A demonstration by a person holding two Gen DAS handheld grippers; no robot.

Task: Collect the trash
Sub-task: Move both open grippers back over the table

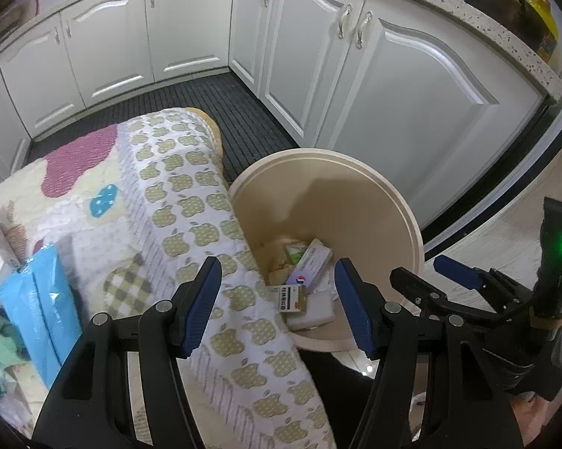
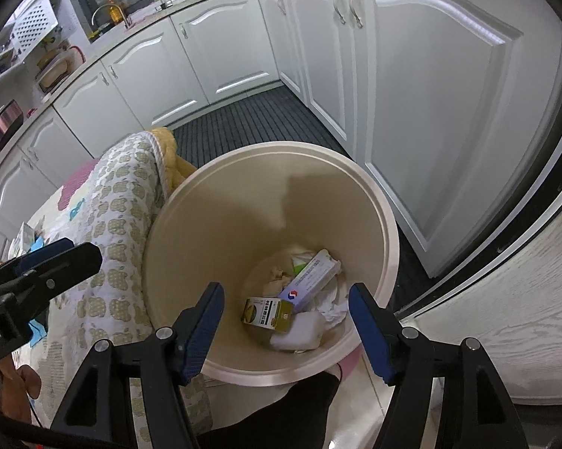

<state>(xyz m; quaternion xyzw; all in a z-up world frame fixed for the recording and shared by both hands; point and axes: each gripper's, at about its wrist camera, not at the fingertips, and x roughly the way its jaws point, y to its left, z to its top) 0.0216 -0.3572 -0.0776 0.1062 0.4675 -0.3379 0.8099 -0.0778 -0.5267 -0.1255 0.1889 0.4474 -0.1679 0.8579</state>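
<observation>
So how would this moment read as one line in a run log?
left tongs: open, empty | right tongs: open, empty, over bin | bin: boxes, crumpled paper

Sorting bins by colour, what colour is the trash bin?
Cream-beige bin, clearest in right wrist view.

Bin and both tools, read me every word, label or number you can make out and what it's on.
"oot.AI", cut off at the frame edge: on the left tool, seen from the right wrist.
Long white box in the bin: printed line and red-blue logo, too small.
Green-yellow box: characters, too blurred.
</observation>
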